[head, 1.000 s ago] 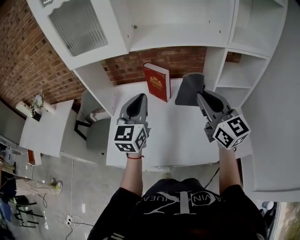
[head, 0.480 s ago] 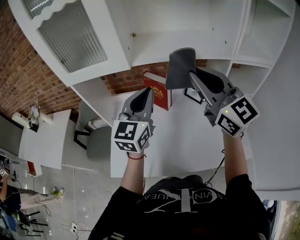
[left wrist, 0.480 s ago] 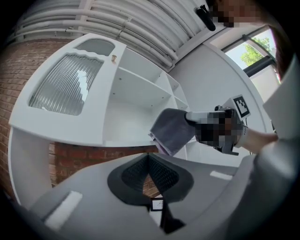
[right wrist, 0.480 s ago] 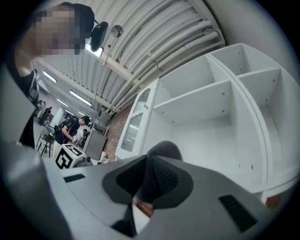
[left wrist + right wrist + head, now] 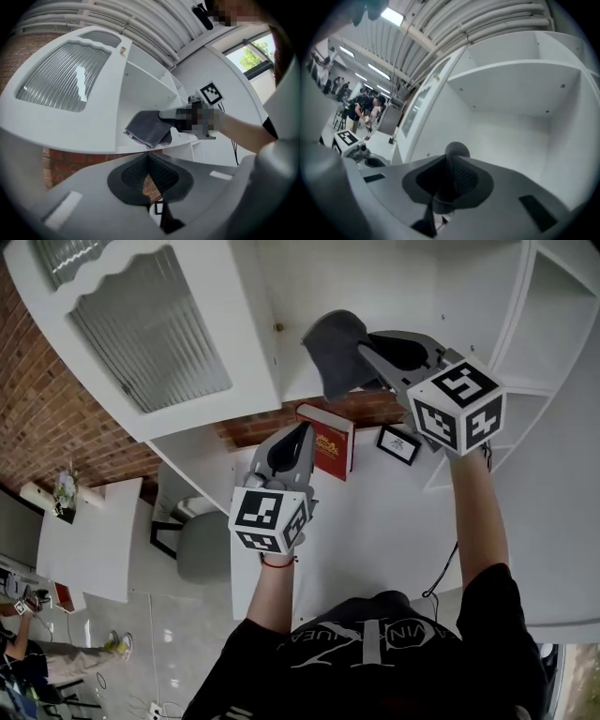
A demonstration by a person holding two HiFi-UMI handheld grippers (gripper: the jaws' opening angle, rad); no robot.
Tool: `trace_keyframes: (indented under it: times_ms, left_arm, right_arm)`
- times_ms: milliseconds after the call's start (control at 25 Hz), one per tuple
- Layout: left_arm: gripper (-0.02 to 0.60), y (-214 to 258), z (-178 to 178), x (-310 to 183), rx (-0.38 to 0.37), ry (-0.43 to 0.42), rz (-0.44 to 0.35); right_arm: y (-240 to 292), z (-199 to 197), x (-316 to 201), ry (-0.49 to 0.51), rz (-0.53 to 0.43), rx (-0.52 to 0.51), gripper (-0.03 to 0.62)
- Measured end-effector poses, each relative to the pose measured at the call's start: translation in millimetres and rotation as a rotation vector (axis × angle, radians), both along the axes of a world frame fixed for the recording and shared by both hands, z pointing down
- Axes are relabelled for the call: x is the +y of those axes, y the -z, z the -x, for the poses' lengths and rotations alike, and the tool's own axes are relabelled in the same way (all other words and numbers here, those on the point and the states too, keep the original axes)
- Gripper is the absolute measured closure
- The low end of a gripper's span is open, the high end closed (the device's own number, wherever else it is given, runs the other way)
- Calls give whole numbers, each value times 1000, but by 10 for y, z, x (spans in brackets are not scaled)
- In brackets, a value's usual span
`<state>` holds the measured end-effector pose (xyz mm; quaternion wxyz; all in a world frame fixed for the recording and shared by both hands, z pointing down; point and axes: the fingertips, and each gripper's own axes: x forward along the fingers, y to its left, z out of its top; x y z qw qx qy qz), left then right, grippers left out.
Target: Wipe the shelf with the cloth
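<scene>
My right gripper is raised in front of the white shelf unit's open compartment and is shut on a dark grey cloth. In the left gripper view the cloth hangs at the front edge of the shelf board; whether it touches is unclear. In the right gripper view a rounded bit of the cloth pokes past the closed jaws, with the compartment's bare white inside ahead. My left gripper is lower, over the desk, shut and holding nothing.
A red book stands on the white desk below the shelf, beside a small framed picture. A cabinet door with ribbed glass is left of the compartment, with more open cubbies at right. The wall is brick.
My right gripper has lifted the cloth from desk height, by the book, up to the open shelf compartment. My left gripper has stayed almost where it was.
</scene>
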<state>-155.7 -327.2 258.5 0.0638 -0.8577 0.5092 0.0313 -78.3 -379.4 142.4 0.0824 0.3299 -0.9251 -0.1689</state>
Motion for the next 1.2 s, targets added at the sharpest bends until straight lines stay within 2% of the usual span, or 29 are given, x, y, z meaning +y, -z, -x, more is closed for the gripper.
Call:
trace_keyframes:
  times_ms: [200, 320, 400, 480, 600, 680, 840, 1000, 1080, 1200]
  left_arm:
    - [571, -105, -61, -137, 16, -29, 24]
    - [571, -158, -91, -176, 21, -30, 41]
    - [571, -167, -88, -185, 19, -23, 50]
    - [571, -163, -70, -179, 16, -13, 53]
    - [571, -139, -21, -194, 27, 4, 57]
    - [571, -144, -22, -217, 19, 8, 65]
    - [571, -233, -81, -222, 13, -8, 93]
    - [571, -284, -140, -244, 18, -30, 102]
    - [571, -310, -137, -258, 18, -33, 108]
    - [571, -355, -78, -296, 17, -10, 112]
  right_arm:
    - [-270, -143, -577, -138, 89, 237, 549]
    - [-403, -238, -792, -157, 128, 304, 537]
    - [-424, -266, -873, -152, 143, 309, 510]
    - [-375, -286, -891, -145, 132, 314, 420]
    - [-258, -231, -755, -73, 109, 328, 402]
    - [-294, -143, -642, -6, 128, 377, 402]
    - [-635, -74, -674, 30, 246, 528, 404]
    - [-729, 56, -771, 130, 372, 528, 436]
    - [-747, 142, -797, 153, 400, 548, 451]
    - [-765, 317, -818, 168, 384, 597, 473]
